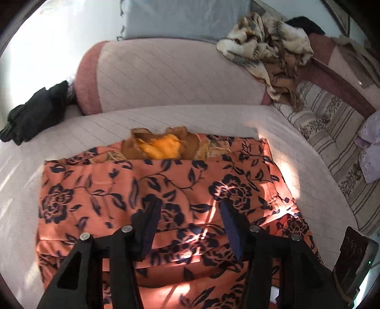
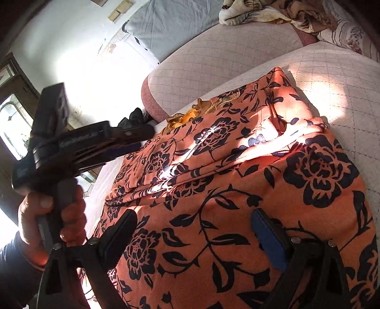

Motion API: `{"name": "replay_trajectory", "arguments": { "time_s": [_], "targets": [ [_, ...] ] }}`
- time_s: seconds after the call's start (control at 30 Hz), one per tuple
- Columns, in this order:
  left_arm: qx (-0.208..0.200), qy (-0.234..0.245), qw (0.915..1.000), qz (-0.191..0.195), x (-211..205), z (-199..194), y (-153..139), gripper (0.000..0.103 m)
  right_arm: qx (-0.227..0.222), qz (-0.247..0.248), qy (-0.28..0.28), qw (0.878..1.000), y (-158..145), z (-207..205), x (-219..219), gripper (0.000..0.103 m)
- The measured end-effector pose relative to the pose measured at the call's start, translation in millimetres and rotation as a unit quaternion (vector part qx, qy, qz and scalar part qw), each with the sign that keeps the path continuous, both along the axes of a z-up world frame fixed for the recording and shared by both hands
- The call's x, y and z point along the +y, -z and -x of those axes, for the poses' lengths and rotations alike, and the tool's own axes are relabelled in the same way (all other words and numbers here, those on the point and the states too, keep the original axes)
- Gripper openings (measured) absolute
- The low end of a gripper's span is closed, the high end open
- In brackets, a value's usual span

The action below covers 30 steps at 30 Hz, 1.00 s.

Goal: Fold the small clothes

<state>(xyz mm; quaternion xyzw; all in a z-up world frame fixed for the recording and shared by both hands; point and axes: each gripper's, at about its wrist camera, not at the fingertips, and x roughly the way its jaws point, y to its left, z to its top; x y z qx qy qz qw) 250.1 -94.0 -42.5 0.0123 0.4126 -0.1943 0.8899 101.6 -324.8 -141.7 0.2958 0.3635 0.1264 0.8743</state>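
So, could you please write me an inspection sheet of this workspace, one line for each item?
Surface: sofa seat under a pale quilted cover, sunlit in patches.
Job's things: orange floral garment lying flat with folded layers; a yellow-brown frilly piece shows at its far edge.
Clutter: dark clothing at the left end; crumpled patterned blanket on the backrest; lilac cloth at the right.
Grippers: left tongs open above the garment, holding nothing; right tongs open over its near part, nothing between them.
Cables: a thin dark cable below the left hand.
Surroundings: grey pillow, white wall, striped cushion.
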Motion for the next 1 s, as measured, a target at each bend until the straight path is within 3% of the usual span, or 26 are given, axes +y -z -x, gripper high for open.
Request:
{"name": "replay_trajectory", "arguments": {
  "time_s": [0.03, 0.07, 0.13, 0.2, 0.33, 0.43, 0.5, 0.53, 0.57, 0.6, 0.63, 0.7, 0.77, 0.83, 0.87, 0.9, 0.97, 1.0],
  "targets": [
    [-0.017, -0.017, 0.9997, 0.004, 17.8, 0.7, -6.9, 0.073, 0.001, 0.002, 0.001, 1.0, -1.2, 0.4, 0.1, 0.098],
    [-0.032, -0.038, 0.9988, 0.0, 37.3, 4.1, -9.3, 0.078, 0.002, -0.001, 0.005, 1.0, -3.9, 1.8, -0.8, 0.098],
    [-0.047, -0.075, 0.9959, -0.017, 73.6, 4.2, -4.3, 0.078, -0.004, -0.021, 0.017, 1.0, -15.6, 6.5, -10.2, 0.098],
    [-0.029, -0.112, 0.9929, -0.026, 108.9, 1.3, 11.1, 0.078, -0.018, -0.038, 0.042, 0.998, -33.2, 10.0, -25.4, 0.098],
    [0.009, -0.178, 0.9839, 0.008, 160.6, -9.8, 42.2, 0.078, -0.01, -0.064, 0.054, 0.996, -58.5, -18.7, -50.9, 0.098],
    [0.015, -0.193, 0.9802, 0.043, 173.7, -17.4, 53.7, 0.078, 0.005, -0.176, -0.025, 0.984, -55.8, -68.2, -56.7, 0.099],
    [0.058, -0.196, 0.9788, 0.005, 170.4, -32.9, 74.5, 0.078, 0.023, -0.148, -0.023, 0.988, -43.7, -94.5, -57.6, 0.098],
    [0.09, -0.205, 0.9743, -0.025, 171.5, -39.1, 87.5, 0.079, 0.059, -0.125, -0.006, 0.99, -26.4, -105.4, -60.2, 0.098],
    [0.077, -0.206, 0.9753, -0.018, 173.8, -36.8, 86.0, 0.08, 0.12, -0.122, 0.038, 0.985, -0.2, -110.0, -69.8, 0.092],
    [0.071, -0.213, 0.9743, -0.021, 175.0, -34.0, 80.2, 0.08, 0.123, -0.166, 0.068, 0.976, 15.2, -103.9, -78.6, 0.091],
    [0.066, -0.218, 0.9732, -0.028, 176.4, -31.5, 74.0, 0.079, 0.104, -0.173, 0.073, 0.977, 7.5, -98.9, -80.3, 0.091],
    [0.035, -0.218, 0.9752, -0.01, 181.1, -26.7, 60.2, 0.079, 0.084, -0.125, 0.054, 0.987, -19.1, -97.1, -73.0, 0.092],
    [0.023, -0.207, 0.9781, 0.007, 180.5, -27.6, 51.5, 0.079, 0.061, -0.11, 0.026, 0.992, -37.0, -101.5, -64.0, 0.092],
    [0.028, -0.201, 0.9786, -0.032, 174.8, -37.8, 59.0, 0.079, 0.042, -0.126, -0.005, 0.991, -43.9, -111.7, -62.1, 0.092],
    [0.05, -0.215, 0.9732, -0.064, 175.3, -46.2, 70.9, 0.079, 0.038, -0.137, -0.016, 0.99, -40.6, -116.3, -62.8, 0.094],
    [0.08, -0.23, 0.9676, -0.069, 181.8, -52.7, 82.2, 0.079, 0.047, -0.139, -0.017, 0.989, -30.6, -123.2, -64.5, 0.094],
    [0.063, -0.246, 0.9669, -0.022, 193.6, -44.7, 75.4, 0.08, 0.116, -0.116, 0.029, 0.986, 3.2, -134.7, -75.1, 0.09],
    [0.051, -0.25, 0.9668, -0.015, 195.4, -39.7, 69.0, 0.08, 0.116, -0.138, 0.037, 0.983, 8.4, -134.5, -77.9, 0.09]
  ]
}}
